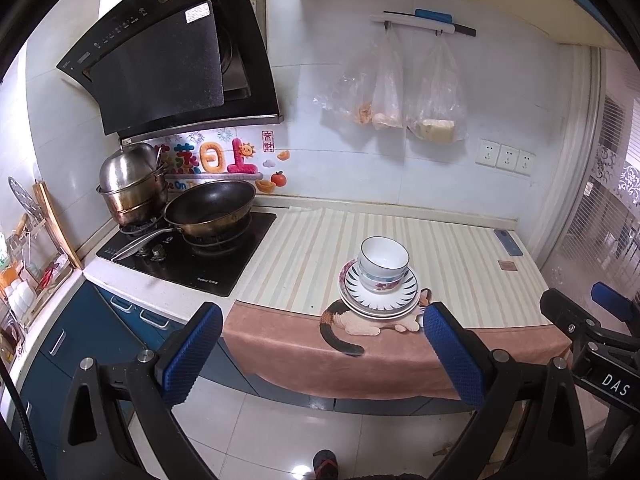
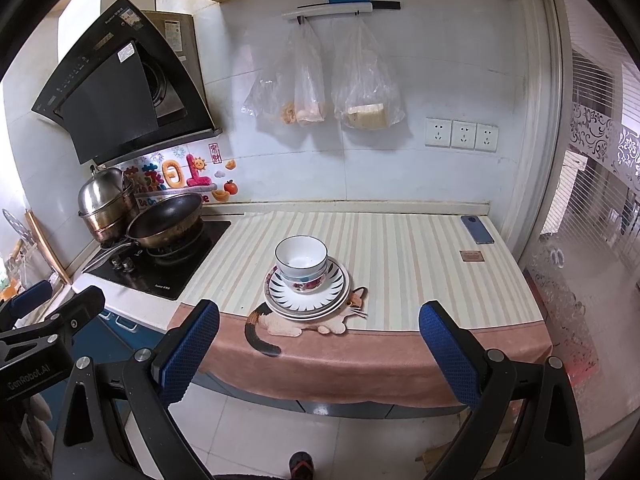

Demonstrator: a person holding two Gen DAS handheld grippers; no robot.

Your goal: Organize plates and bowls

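Note:
A stack of plates (image 1: 378,300) (image 2: 306,296) sits near the front of the striped cloth on the counter (image 1: 460,264) (image 2: 420,272). The top plate has a dark ray pattern. Stacked bowls (image 1: 383,264) (image 2: 302,264) stand on the plates; the top one is white, the lower one flowered. My left gripper (image 1: 322,320) is open and empty, held back from the counter edge in front of the stack. My right gripper (image 2: 320,316) is open and empty, also back from the counter, the stack between its fingers in view.
A gas hob with a black wok (image 1: 210,208) (image 2: 166,220) and a steel steamer pot (image 1: 130,184) stands at the left. A phone (image 2: 477,229) and a small brown tile (image 2: 472,256) lie at the counter's far right. Plastic bags (image 2: 320,88) hang on the wall. A sliding glass door is at the right.

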